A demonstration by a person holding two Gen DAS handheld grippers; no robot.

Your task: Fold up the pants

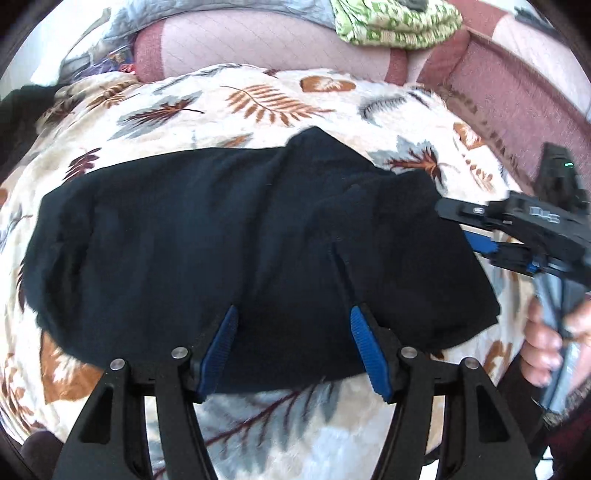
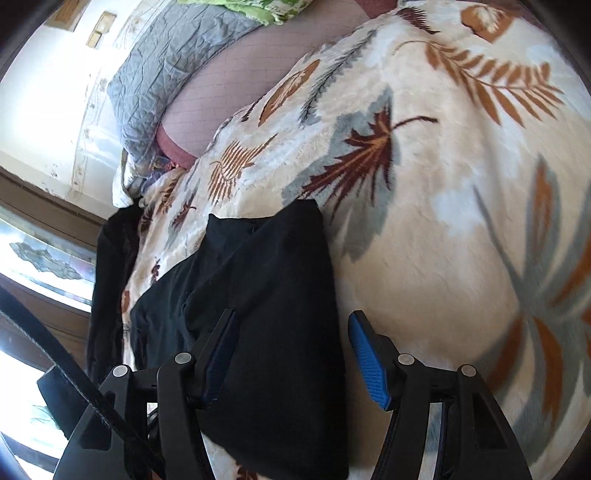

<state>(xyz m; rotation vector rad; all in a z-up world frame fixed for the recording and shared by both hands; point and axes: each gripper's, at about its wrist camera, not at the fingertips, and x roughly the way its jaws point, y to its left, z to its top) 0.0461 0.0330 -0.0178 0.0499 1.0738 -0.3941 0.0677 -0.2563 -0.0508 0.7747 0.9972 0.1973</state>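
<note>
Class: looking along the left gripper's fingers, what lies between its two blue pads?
In the left wrist view, the black pants on the leaf-print blanket fill the gap of the left gripper; its open pads pinch nothing.

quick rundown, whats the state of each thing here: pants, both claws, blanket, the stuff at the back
black pants: folded into a flat bundle, lying on the blanket
left claw: open, over the pants' near edge, nothing gripped
right claw: open, at the pants' end, nothing gripped
leaf-print blanket: spread out under the pants
green patterned cloth: bunched up at the back
grey quilt: crumpled, at the back
</note>
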